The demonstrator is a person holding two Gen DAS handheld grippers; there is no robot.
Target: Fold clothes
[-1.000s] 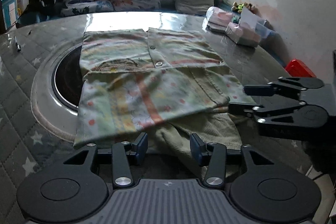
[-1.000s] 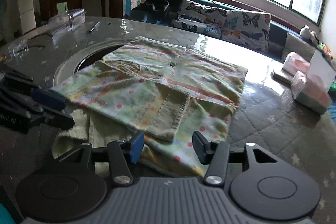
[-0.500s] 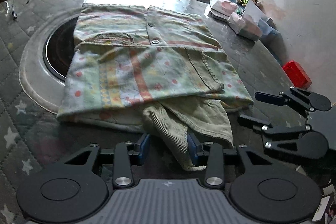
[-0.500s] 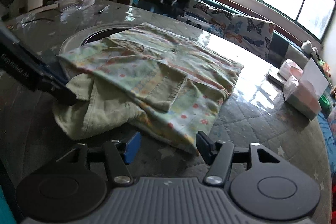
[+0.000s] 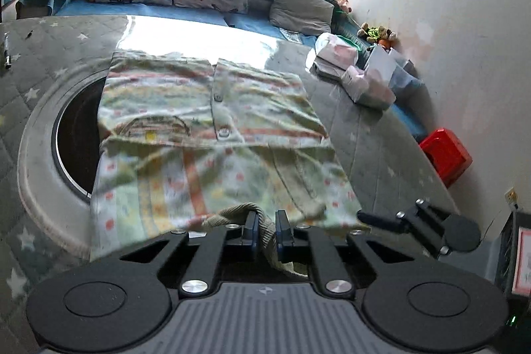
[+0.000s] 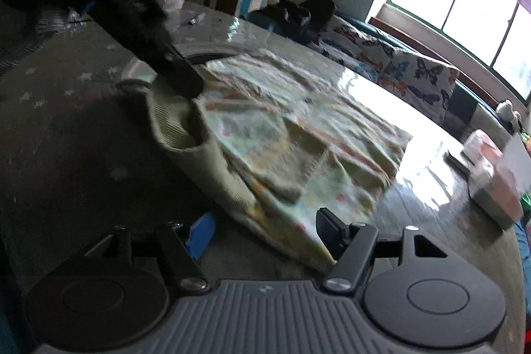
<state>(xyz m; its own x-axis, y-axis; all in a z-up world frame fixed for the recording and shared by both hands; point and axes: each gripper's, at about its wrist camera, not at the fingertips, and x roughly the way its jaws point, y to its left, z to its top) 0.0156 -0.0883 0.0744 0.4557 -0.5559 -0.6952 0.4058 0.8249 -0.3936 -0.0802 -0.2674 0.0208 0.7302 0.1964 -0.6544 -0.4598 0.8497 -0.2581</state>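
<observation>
Left gripper [image 5: 265, 229]: my jaws have just been closing and now pinch a ribbed olive-green cloth [image 5: 232, 214] at its near edge. The fabric fills the narrow gap between the blue pads and a tail of it hangs down behind them.

Right gripper [image 6: 264, 236]: my jaws have just been opening and stand wide with nothing between them. They hover just off the near right corner of the patterned shirt [image 5: 212, 135]; no contact that I can see.

Location of work: the shirt lies flat on the grey quilted table [image 5: 381, 135], button placket running near to far, its left part over the round dark inset [image 5: 74, 138]. The olive cloth sticks out from under the shirt's near hem.

Key relation: in the right wrist view the pinched olive edge [image 6: 186, 125] is to the far left of my open jaws, while the shirt corner [image 6: 308, 241] sits right between them. The near hem runs left to right between my two grippers.

Judgement: left has its hold, and right is the nearer one to that free corner, so it should close there next.
</observation>
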